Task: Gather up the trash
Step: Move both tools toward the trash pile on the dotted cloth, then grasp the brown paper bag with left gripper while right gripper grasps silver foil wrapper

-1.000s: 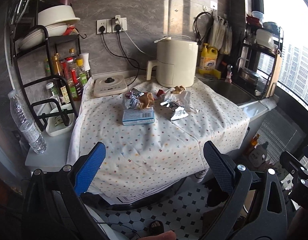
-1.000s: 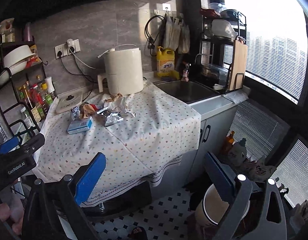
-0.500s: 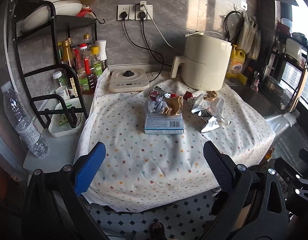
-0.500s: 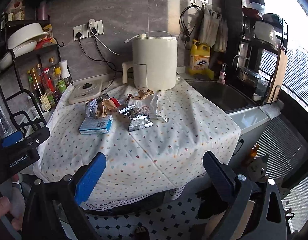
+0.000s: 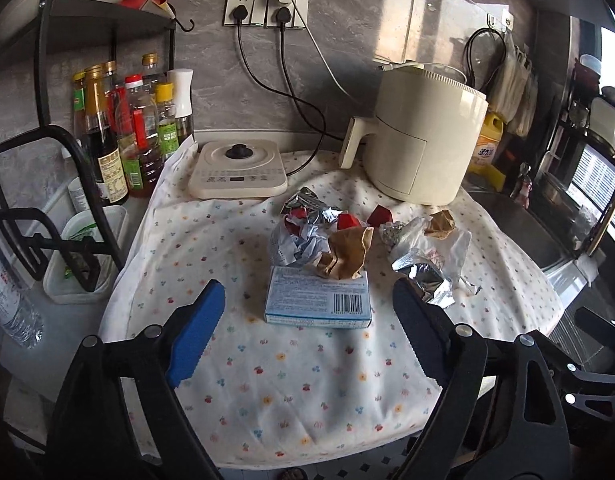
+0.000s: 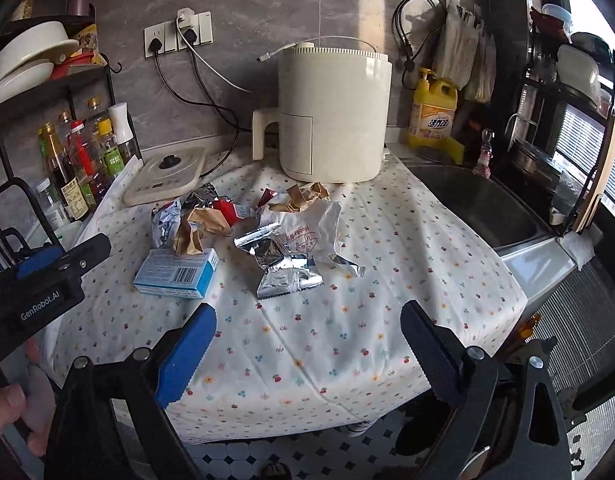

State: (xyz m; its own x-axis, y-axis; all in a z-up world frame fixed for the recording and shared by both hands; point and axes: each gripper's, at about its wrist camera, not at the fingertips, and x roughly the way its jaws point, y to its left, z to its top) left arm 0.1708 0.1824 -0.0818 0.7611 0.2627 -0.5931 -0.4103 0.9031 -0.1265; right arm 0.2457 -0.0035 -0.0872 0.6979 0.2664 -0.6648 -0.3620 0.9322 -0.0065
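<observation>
A heap of trash lies mid-table on the flowered cloth (image 5: 291,380): a light blue box (image 5: 318,301) (image 6: 175,273), crumpled brown paper (image 5: 345,254) (image 6: 199,228), a silver foil wrapper (image 5: 423,276) (image 6: 285,266), a white bag (image 6: 307,228) and red scraps (image 5: 347,220). My left gripper (image 5: 309,340) is open and empty, just short of the blue box. My right gripper (image 6: 307,352) is open and empty over the cloth, in front of the foil wrapper.
A cream air fryer (image 5: 423,140) (image 6: 333,116) and a flat cooker (image 5: 237,174) stand behind the trash. A bottle rack (image 5: 127,136) is at left, a water bottle (image 5: 11,304) beside it. A sink (image 6: 479,208) is right. The left gripper's body (image 6: 39,292) shows at left.
Both grippers have moved forward toward the table, so the trash heap is much closer and larger. Both stay open and empty.
</observation>
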